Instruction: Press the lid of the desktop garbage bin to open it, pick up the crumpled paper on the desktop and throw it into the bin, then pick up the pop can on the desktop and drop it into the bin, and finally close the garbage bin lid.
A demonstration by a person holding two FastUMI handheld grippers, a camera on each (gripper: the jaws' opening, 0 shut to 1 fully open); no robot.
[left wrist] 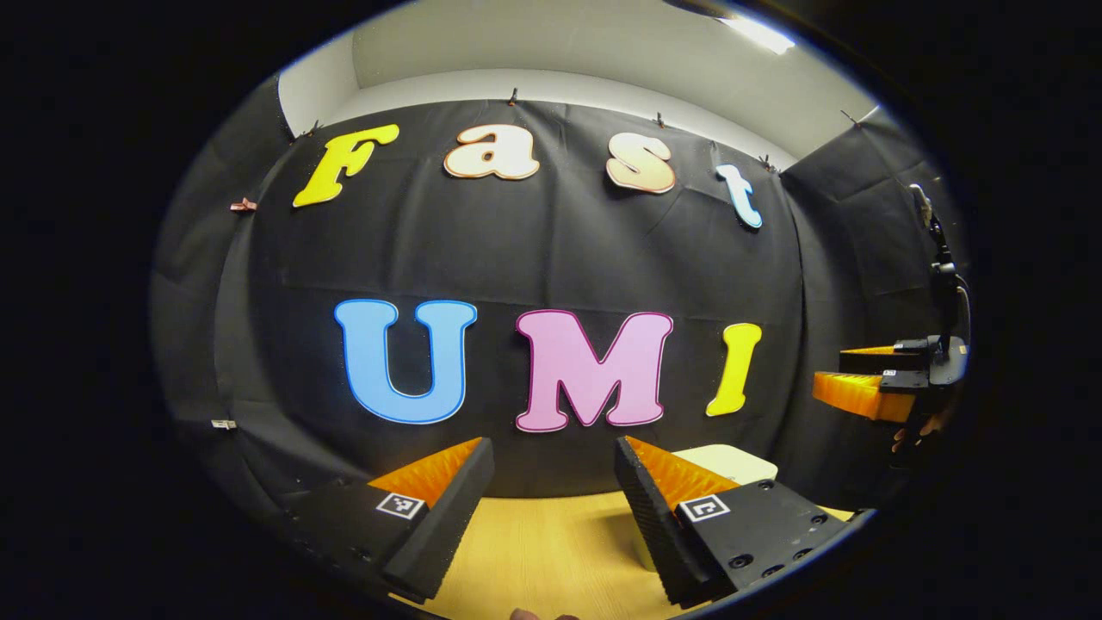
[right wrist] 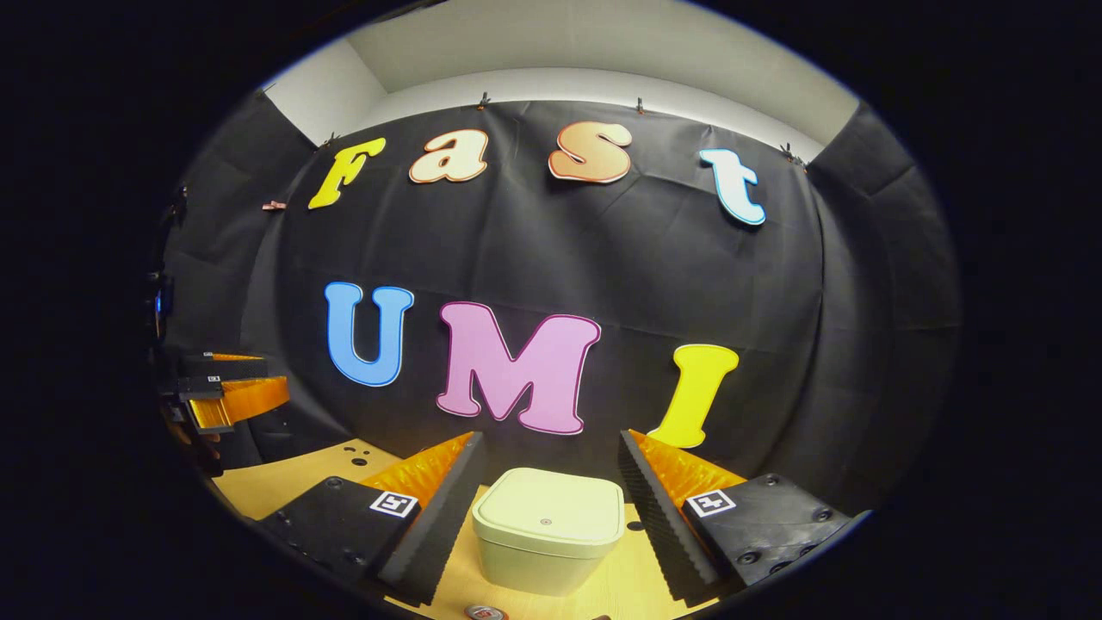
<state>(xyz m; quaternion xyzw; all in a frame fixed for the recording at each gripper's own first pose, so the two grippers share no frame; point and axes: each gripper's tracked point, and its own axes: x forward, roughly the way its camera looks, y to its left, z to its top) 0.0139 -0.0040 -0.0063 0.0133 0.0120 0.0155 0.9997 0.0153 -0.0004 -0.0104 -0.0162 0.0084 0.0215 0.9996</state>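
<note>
Both my grippers open, holding nothing; right gripper (right wrist: 547,499) lined up on the bin (right wrist: 548,538), lid (right wrist: 551,510) shut, dead ahead at 12 between my fingers; can top (right wrist: 485,612) at 6, just near of the bin; crumpled paper not spotted; left gripper (left wrist: 551,504) sits at 9 over bare desktop (left wrist: 551,560); bin looks light plastic, may skid, so I'd press lid centre straight down; room all round it.

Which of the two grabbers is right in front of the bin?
The right gripper: in its own view the closed bin sits on the table between its open fingers. From the left gripper, just a corner of the bin peeks past one finger.
</note>
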